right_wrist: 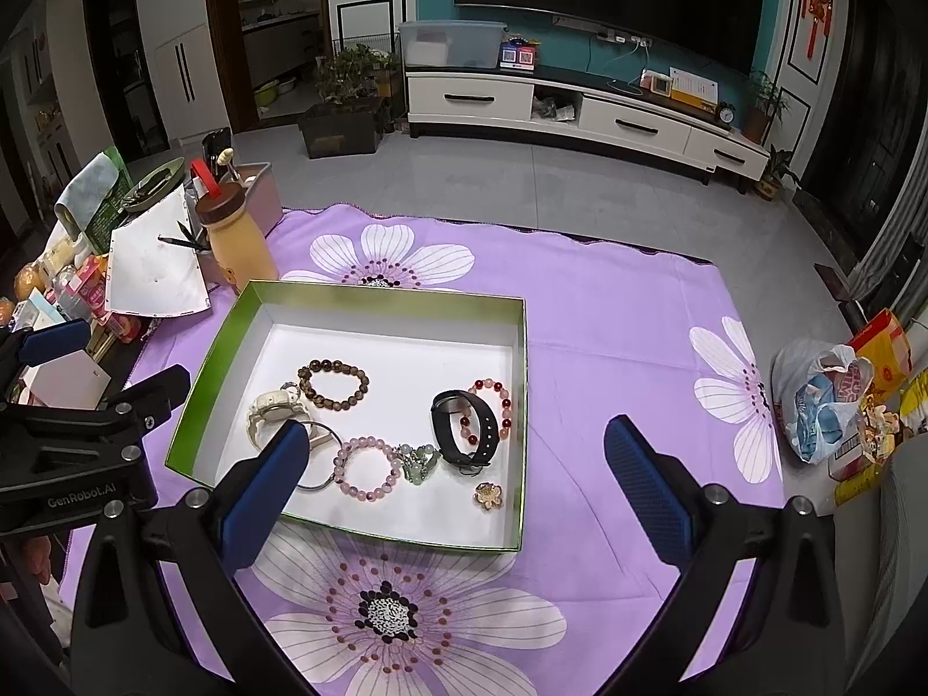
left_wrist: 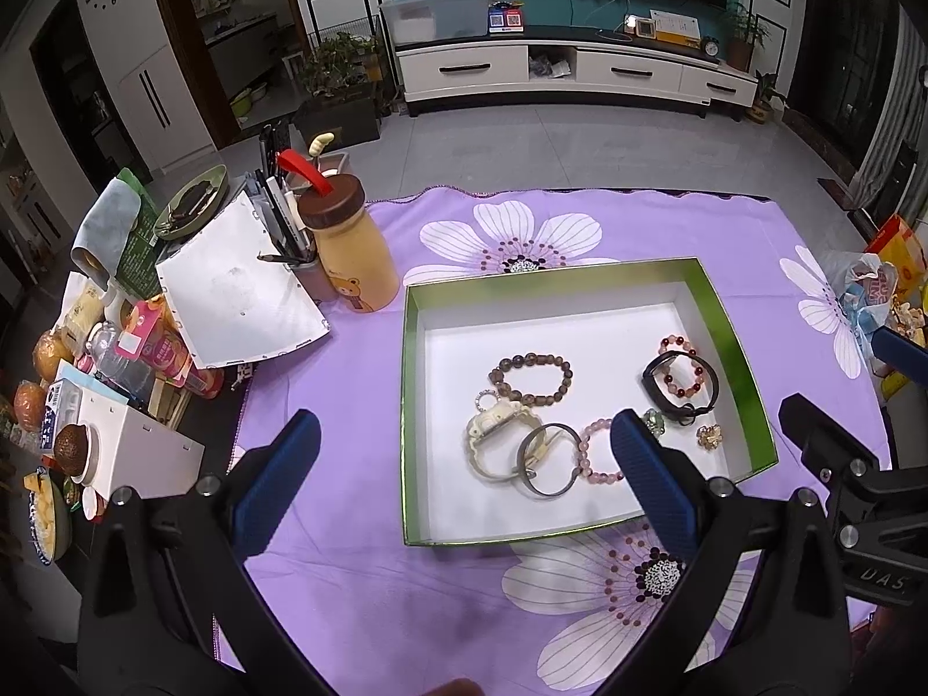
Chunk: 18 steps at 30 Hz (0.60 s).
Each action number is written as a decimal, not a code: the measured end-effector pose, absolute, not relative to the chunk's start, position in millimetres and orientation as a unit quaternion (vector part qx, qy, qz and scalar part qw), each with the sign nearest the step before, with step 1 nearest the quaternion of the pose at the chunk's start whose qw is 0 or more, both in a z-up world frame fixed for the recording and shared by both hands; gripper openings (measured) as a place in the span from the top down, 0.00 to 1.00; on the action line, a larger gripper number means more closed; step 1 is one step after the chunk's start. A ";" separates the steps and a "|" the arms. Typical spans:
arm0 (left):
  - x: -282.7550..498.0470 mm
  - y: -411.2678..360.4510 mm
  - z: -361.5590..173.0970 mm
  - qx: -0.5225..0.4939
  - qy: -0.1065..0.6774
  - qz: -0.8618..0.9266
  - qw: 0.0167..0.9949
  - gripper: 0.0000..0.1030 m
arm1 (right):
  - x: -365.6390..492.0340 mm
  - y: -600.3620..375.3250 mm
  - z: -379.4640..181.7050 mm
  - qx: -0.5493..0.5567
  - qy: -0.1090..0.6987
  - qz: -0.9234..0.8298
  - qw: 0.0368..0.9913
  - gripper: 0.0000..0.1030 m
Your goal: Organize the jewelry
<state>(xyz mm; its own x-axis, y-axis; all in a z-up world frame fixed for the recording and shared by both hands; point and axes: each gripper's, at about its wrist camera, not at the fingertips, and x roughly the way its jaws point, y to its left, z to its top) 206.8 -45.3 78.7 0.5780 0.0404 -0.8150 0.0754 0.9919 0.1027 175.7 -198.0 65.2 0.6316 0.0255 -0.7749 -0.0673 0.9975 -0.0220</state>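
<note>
Jewelry sits gathered in the green-rimmed box (right_wrist: 371, 297), white inside, flat on the purple flowered cloth (right_wrist: 609, 336). Plenty of bare white floor along the box's far wall and left side; the pieces crowd the near half. Open cloth runs wide to the right of the box, while the left edge is hemmed in by clutter, with a yellow bear bottle (left_wrist: 354, 255) standing just off the box's far left corner.

Left gripper (left_wrist: 464, 475) hovers spread wide, nothing between its blue pads, straddling the box's near left wall. Right gripper (right_wrist: 458, 481) likewise gapes wide and holds nothing, hanging over the near right part of the box.

Inside: brown bead bracelet (right_wrist: 333, 384), white watch (right_wrist: 272, 409) touching a metal bangle (right_wrist: 325, 455), pink bead bracelet (right_wrist: 366, 467), black band (right_wrist: 464, 428) overlapping a red-and-pink bead bracelet (right_wrist: 493, 412), small gold brooch (right_wrist: 488, 496) apart near the front. The greenish piece (right_wrist: 419, 461) is hard to make out. In the right wrist view the left finger covers part of the bangle.
</note>
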 end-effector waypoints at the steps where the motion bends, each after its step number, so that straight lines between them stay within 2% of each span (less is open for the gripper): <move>1: 206.7 -45.4 78.6 0.063 0.459 -0.010 0.886 0.02 | 175.7 -198.1 64.6 -0.025 0.429 0.026 0.903 0.01; 18: 207.1 -45.3 74.3 0.062 0.462 -0.008 0.885 0.02 | 175.7 -198.6 59.8 -0.025 0.430 0.024 0.902 0.01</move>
<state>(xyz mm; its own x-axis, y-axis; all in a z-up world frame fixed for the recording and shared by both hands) 207.1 -45.3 74.3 0.5729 0.0429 -0.8185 0.0709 0.9923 0.1016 175.7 -198.6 59.8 0.6287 0.0226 -0.7773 -0.0658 0.9975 -0.0243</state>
